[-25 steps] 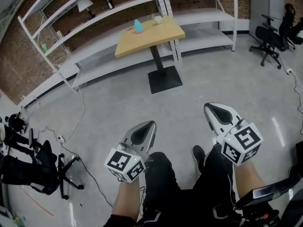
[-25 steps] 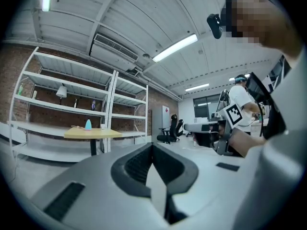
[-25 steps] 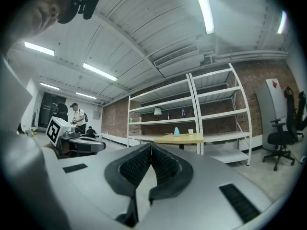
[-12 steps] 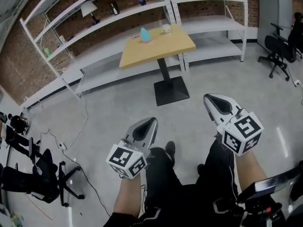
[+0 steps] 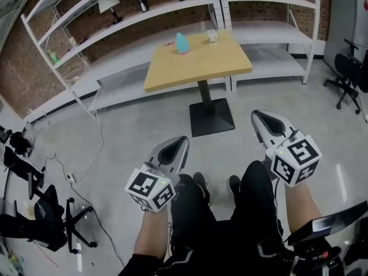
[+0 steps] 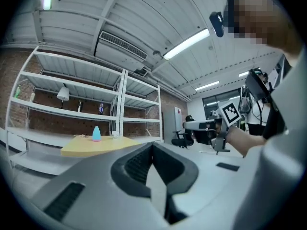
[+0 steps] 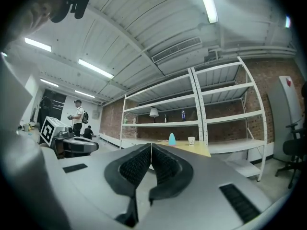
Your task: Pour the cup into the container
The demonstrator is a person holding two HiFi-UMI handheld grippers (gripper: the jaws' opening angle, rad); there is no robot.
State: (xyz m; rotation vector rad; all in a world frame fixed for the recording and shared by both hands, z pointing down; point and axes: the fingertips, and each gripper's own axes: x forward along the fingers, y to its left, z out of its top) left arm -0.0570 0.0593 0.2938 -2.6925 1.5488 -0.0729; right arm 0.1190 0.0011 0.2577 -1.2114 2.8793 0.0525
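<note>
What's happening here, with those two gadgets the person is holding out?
A person holds a two-jaw gripper in each hand, pointed level toward a wooden table some way ahead. The left gripper and the right gripper are both shut and empty. On the table's far side stand a small white cup and a light-blue container, neither touched yet. The pouring has not begun.

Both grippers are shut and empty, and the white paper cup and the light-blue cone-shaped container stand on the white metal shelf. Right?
Not quite. The white paper cup and light-blue cone-shaped container stand on the yellow wooden table, not the shelf; the head view shows it. The left gripper and right gripper are shut and empty.
</note>
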